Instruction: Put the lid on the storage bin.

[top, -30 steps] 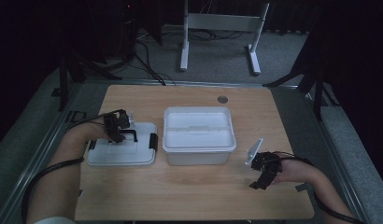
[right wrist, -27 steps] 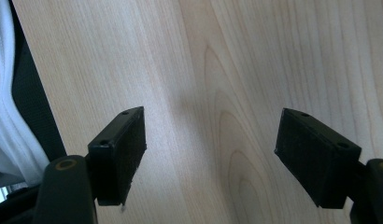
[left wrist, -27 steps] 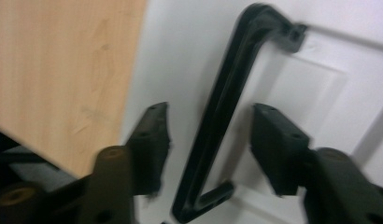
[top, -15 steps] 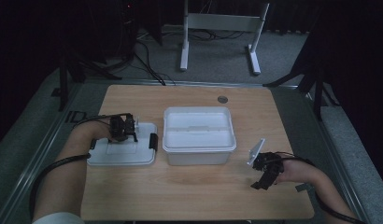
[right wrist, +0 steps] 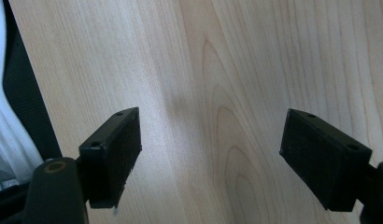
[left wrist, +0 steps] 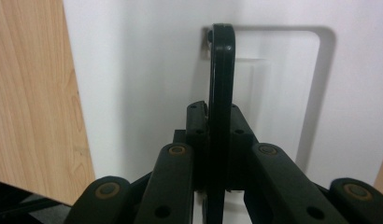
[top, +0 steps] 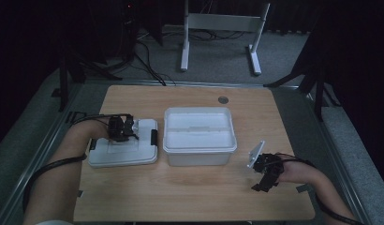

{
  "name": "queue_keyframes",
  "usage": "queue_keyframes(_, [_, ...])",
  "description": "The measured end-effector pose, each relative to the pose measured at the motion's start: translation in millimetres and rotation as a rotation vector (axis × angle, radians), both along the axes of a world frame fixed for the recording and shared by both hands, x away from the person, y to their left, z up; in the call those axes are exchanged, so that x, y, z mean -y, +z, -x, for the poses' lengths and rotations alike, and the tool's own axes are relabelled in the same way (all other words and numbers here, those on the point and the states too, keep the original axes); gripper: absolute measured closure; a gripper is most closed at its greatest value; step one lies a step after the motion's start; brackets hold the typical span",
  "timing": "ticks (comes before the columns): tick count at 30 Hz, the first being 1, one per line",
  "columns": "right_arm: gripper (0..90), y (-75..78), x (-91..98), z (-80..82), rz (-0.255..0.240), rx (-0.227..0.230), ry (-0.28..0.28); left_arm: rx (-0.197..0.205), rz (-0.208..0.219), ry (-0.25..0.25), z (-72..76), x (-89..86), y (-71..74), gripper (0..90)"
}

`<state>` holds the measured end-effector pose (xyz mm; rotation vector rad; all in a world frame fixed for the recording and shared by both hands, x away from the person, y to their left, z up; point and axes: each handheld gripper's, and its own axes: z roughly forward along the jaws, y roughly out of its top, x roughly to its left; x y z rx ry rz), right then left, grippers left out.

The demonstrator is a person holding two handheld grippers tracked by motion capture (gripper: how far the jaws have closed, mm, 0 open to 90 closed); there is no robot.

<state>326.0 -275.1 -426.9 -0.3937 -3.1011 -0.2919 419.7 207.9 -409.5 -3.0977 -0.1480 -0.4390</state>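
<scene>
A flat white lid (top: pixel 122 152) lies on the wooden table (top: pixel 190 201) to the left of a white open container (top: pixel 199 136). My left gripper (top: pixel 121 133) stands over the lid's far part. In the left gripper view its jaws (left wrist: pixel 217 112) have just been closing and now press on a thin black handle (left wrist: pixel 222 60) that stands up from a recess in the lid (left wrist: pixel 133 93). My right gripper (top: pixel 264 182) rests near the table's front right. Its jaws (right wrist: pixel 210 154) are open wide above bare wood (right wrist: pixel 217 70), have just been opening slightly, and hold nothing.
A black clip (top: pixel 153 137) sits on the lid's right edge, close to the container. A small grey round disc (top: pixel 223 100) is set in the table's far side. Beyond the table, a white stand (top: pixel 218 28) and cables (top: pixel 148 65) lie on the floor.
My left gripper has shifted a little toward the lid's middle and its jaws have closed on the black handle. The right gripper has stayed put.
</scene>
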Motion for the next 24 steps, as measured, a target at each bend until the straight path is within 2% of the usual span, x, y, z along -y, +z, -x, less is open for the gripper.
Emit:
queue_keyframes(7, [19.8, 2.1, -0.2, 1.3, -0.007, 0.004, 0.003, 0.000, -0.012, 0.016, 7.6, -3.2, 25.3, 83.8])
queue_keyframes(11, [19.9, 1.6, 0.7, 1.5, 0.001, 0.001, -0.003, 0.040, -0.023, 0.021, 12.8, -2.6, 46.0, 83.7])
queue_keyframes(16, [19.9, 1.8, 0.0, 2.0, -0.007, 0.004, -0.002, 0.105, 0.027, 0.035, 17.2, -1.1, 74.6, 83.8])
queue_keyframes(24, [19.9, 3.4, -0.2, 2.5, 0.000, 0.009, 0.002, 0.138, 0.069, 0.025, 23.1, 12.4, 111.5, 83.9])
